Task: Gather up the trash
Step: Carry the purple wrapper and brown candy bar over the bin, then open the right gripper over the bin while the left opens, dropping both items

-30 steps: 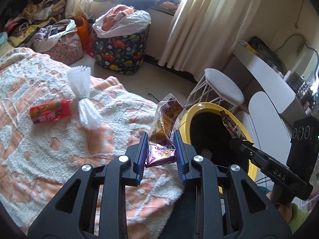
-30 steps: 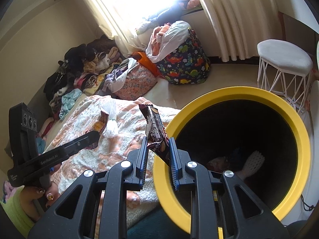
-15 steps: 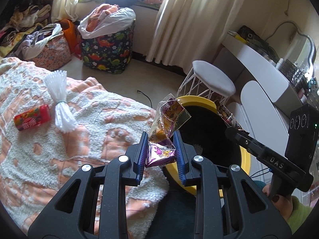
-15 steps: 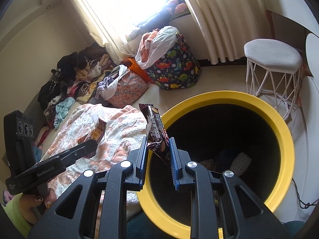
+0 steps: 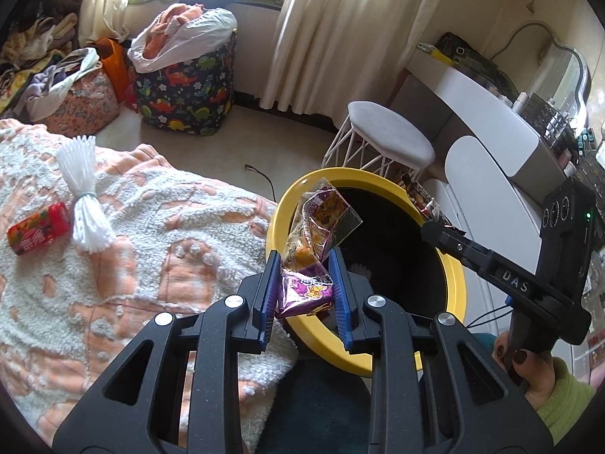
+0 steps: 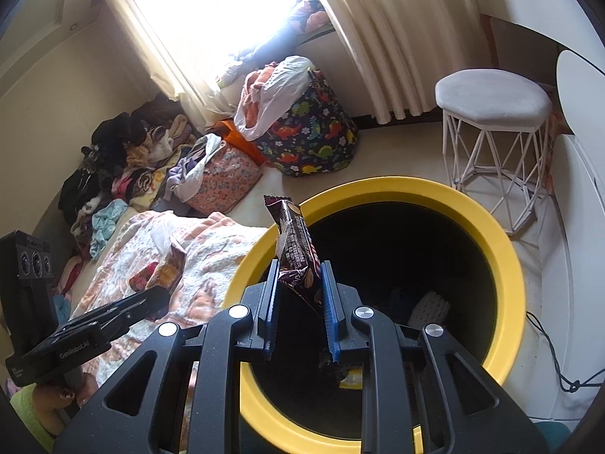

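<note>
Purple wrapper (image 5: 306,295) clenched in left gripper (image 5: 305,265) above yellow bin rim (image 5: 278,219), brown wrapper (image 6: 298,261) clenched in right gripper (image 6: 299,268), seemingly over bin mouth

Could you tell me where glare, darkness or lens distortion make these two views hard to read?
Right wrist view: the window is blown out to white, and the inside of the yellow-rimmed bin is nearly black, so its contents barely show. Left wrist view: light is more even, with mild glare at the top; the curtain and desk curve from fisheye distortion, and the corners are dark.
</note>
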The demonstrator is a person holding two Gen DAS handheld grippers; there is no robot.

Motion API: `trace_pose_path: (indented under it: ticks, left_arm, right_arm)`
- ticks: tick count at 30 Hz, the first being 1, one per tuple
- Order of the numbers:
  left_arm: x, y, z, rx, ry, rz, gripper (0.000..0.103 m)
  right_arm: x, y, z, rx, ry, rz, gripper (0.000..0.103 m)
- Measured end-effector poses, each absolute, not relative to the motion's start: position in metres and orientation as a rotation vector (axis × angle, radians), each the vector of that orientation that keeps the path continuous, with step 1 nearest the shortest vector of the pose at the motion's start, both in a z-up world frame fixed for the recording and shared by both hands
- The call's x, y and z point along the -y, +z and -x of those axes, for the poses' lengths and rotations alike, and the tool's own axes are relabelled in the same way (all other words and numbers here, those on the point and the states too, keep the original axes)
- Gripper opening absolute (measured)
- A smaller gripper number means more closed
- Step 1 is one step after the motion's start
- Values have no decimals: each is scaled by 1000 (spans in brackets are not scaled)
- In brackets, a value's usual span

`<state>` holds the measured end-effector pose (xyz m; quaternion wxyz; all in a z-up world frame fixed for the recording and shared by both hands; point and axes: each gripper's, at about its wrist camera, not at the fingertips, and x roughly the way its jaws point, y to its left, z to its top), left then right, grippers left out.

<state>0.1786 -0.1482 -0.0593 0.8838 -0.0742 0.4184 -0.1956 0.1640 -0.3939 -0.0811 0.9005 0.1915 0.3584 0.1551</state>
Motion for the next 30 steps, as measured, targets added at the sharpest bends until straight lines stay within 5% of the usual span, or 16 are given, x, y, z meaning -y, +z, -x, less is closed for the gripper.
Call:
trace_pose_path:
  ticks: [23, 26, 30]
  left_arm:
    - [195, -79, -186, -925, -488, 97, 20]
    - [201, -83, -188, -937, -494, 88, 20]
    - [207, -88, -190, -950, -498, 79, 20]
  right_arm:
    - [418, -96, -170, -766, 243, -451, 21]
    - [419, -97, -170, -769, 231, -462, 40]
    - [424, -97, -170, -762, 218, -465, 50]
